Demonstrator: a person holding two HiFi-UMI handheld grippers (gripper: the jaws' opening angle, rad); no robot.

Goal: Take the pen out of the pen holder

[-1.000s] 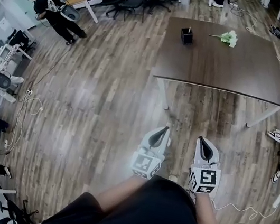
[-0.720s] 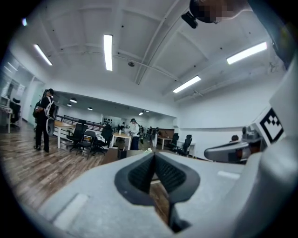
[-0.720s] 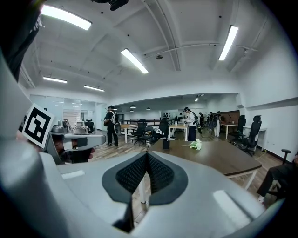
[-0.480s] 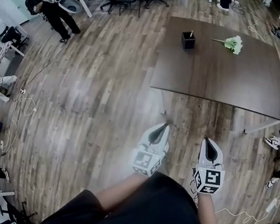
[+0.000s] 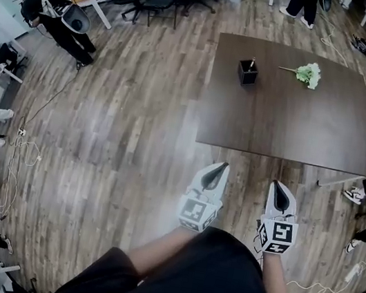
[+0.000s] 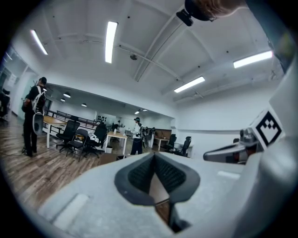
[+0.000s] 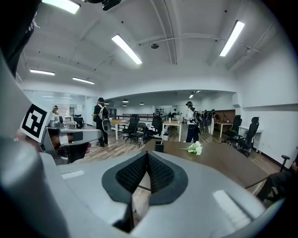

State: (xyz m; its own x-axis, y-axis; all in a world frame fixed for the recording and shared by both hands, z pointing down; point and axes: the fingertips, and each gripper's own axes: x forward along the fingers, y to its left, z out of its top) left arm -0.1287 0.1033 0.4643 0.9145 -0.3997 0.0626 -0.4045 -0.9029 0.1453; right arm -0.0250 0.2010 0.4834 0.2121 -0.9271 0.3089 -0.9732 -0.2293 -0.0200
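The left gripper [image 5: 219, 167] and the right gripper [image 5: 277, 185] are held side by side in front of the person, above the wooden plank floor [image 5: 129, 133] and just before the near edge of the large dark brown rectangular table [image 5: 279, 120]. Neither reaches over the table.

In each gripper view, the two black ribbed pads meet at their tips. Both pairs of fingers are closed together and nothing is between them.

The small black square pen holder [image 5: 247, 73] stands upright on the far part of the table, well apart from both grippers. In the head view, a thin pen [image 5: 252, 63] rises out of its top. A bunch of white and green flowers [image 5: 309, 75] lies to the right of the holder, not touching it.

The right gripper view shows the holder and the flowers low over the table surface, but there the pen is too small to make out. The left gripper view looks instead over the floor toward black office chairs [image 6: 74, 135] and light desks.

A person in dark clothes with a backpack [image 5: 49, 8] stands far to the left.
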